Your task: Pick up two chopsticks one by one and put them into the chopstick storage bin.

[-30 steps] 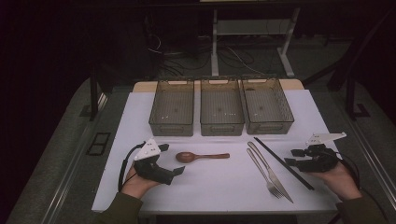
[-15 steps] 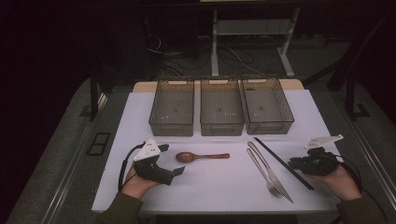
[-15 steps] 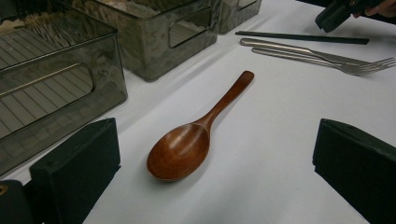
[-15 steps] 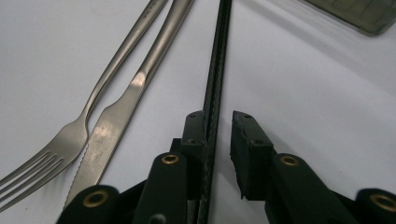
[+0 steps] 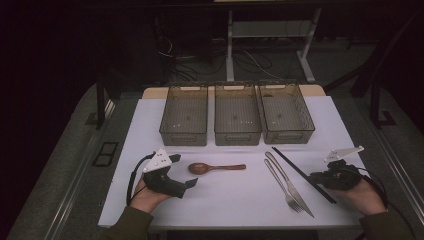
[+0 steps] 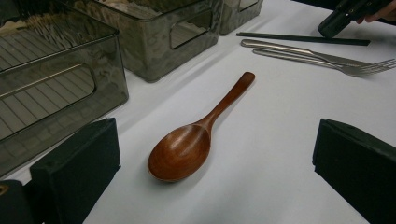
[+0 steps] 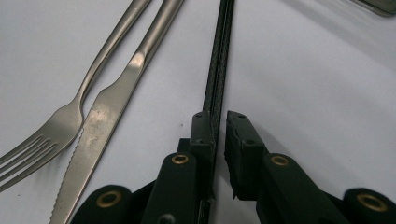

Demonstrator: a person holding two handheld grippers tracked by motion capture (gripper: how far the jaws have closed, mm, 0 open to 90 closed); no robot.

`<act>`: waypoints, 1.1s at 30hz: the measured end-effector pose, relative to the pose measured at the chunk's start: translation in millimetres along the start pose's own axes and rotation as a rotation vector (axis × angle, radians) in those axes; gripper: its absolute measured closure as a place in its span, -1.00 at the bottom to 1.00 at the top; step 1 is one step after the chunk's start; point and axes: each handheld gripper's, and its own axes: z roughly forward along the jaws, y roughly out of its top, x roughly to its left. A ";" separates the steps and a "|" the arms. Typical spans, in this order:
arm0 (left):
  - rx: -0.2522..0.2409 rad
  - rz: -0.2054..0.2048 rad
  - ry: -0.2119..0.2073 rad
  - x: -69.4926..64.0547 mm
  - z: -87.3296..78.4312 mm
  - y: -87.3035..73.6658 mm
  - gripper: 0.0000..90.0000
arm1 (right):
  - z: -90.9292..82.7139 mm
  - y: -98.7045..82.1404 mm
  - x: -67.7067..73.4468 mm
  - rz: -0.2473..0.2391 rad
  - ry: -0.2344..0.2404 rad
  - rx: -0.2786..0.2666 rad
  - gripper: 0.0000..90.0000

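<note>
Black slim chopsticks [image 7: 219,70] between right tool [image 7: 218,122] pads.

No legible text or labels

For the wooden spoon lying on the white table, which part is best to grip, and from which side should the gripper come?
Probably the handle, near its middle. The wooden spoon lies flat, bowl up, on the table; its bowl is wide and rounded, while the handle is slim and straight. Come from above with the jaws across the handle. The left gripper is nearest and open, with the bowl end towards it.
</note>
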 end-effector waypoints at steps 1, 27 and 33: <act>0.000 0.001 0.000 0.1 0.0 0.0 -1.00 | 0.0 0.0 -0.1 0.000 -0.001 0.002 0.78; 0.000 0.005 0.001 -1.2 0.2 0.0 -1.00 | 3.4 -4.0 7.8 -0.056 -0.112 0.016 0.86; 0.001 0.008 0.000 -1.6 1.0 -0.3 -1.00 | 3.4 -4.1 8.1 -0.035 -0.114 0.015 0.88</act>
